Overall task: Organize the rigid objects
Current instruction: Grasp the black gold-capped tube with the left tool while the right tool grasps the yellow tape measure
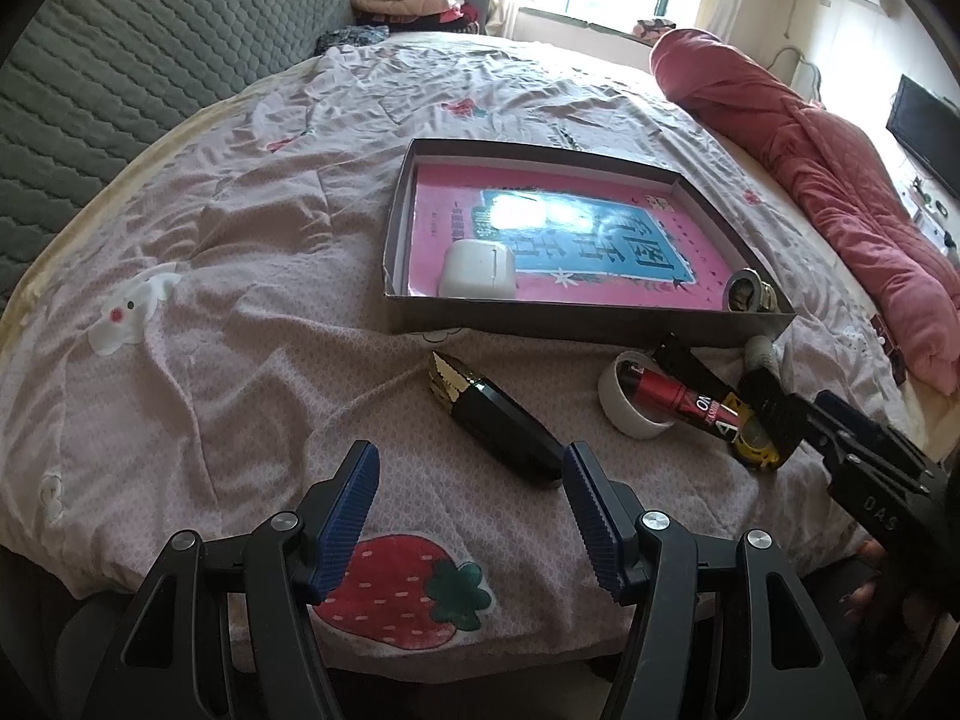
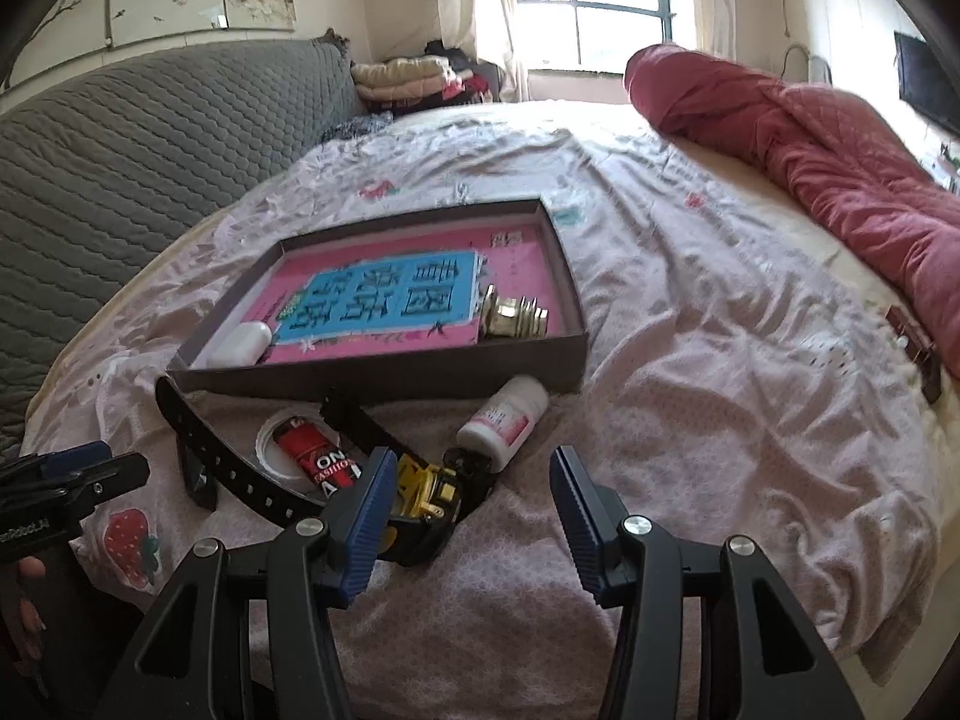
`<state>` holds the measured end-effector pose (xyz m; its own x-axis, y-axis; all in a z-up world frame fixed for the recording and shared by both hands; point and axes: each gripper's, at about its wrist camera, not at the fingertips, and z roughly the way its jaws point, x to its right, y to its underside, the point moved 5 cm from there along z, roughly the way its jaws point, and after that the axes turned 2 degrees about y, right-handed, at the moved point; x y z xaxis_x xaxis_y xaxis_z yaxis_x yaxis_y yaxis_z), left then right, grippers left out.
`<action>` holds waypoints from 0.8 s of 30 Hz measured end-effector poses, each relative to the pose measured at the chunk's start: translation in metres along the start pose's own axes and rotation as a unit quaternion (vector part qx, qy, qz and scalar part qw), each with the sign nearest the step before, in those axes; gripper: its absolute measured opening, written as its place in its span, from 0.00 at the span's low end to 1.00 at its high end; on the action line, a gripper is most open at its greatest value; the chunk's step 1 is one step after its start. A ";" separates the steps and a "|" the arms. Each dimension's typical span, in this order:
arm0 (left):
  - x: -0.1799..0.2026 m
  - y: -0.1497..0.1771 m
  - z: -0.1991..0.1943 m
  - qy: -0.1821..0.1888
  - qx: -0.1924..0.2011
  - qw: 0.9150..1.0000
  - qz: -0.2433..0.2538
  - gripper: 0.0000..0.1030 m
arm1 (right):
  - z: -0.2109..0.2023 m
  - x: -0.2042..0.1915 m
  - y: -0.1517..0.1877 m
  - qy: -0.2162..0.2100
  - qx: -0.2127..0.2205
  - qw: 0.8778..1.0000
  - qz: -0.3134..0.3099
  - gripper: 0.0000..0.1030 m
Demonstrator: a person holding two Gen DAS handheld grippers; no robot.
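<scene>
A shallow dark box (image 1: 540,324) (image 2: 420,369) lies on the bed, lined by a pink and blue book. In it are a white case (image 1: 477,270) (image 2: 243,343) and a brass fitting (image 1: 747,294) (image 2: 516,318). Before the box lie a black item with a gold tip (image 1: 492,414), a white tape roll (image 1: 630,405) (image 2: 282,450), a red and black tube (image 1: 678,402) (image 2: 312,450), a yellow tape measure (image 1: 759,444) (image 2: 429,489), a black strap (image 2: 240,462) and a white bottle (image 2: 507,417). My left gripper (image 1: 469,468) is open just short of the black item. My right gripper (image 2: 473,468) is open, empty, beside the tape measure.
A rolled red quilt (image 2: 810,150) lies along the right side of the bed. The grey padded headboard (image 1: 120,90) runs along the left. Folded clothes (image 2: 402,78) sit by the window. A small dark object (image 2: 912,342) lies near the quilt. A hand (image 2: 30,588) holds the left gripper.
</scene>
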<state>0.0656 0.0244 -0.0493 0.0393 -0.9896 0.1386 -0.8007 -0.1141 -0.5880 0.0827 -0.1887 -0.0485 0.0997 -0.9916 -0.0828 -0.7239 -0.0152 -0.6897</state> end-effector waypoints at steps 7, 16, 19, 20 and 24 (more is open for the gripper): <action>0.002 0.001 0.010 0.007 -0.005 1.000 -0.007 0.63 | 0.015 -0.004 0.010 -0.029 -0.039 0.999 0.012 0.51; 0.005 -0.003 0.021 0.009 -0.005 1.000 -0.016 0.63 | 0.021 -0.013 0.017 -0.037 -0.060 0.997 0.005 0.49; 0.005 -0.003 0.025 0.009 -0.009 1.000 -0.019 0.63 | 0.019 -0.021 0.017 -0.031 -0.057 0.998 -0.014 0.40; 0.005 -0.003 0.026 0.009 -0.010 1.000 -0.021 0.63 | 0.019 -0.024 0.017 -0.029 -0.058 0.998 -0.022 0.38; 0.003 -0.004 0.031 0.007 -0.014 0.999 -0.034 0.63 | 0.019 -0.037 0.020 -0.030 -0.062 0.997 -0.044 0.28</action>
<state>0.0873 0.0193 -0.0708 0.0858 -0.9785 0.1875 -0.8130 -0.1775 -0.5546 0.0770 -0.1497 -0.0728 0.2039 -0.9764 -0.0711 -0.7893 -0.1210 -0.6020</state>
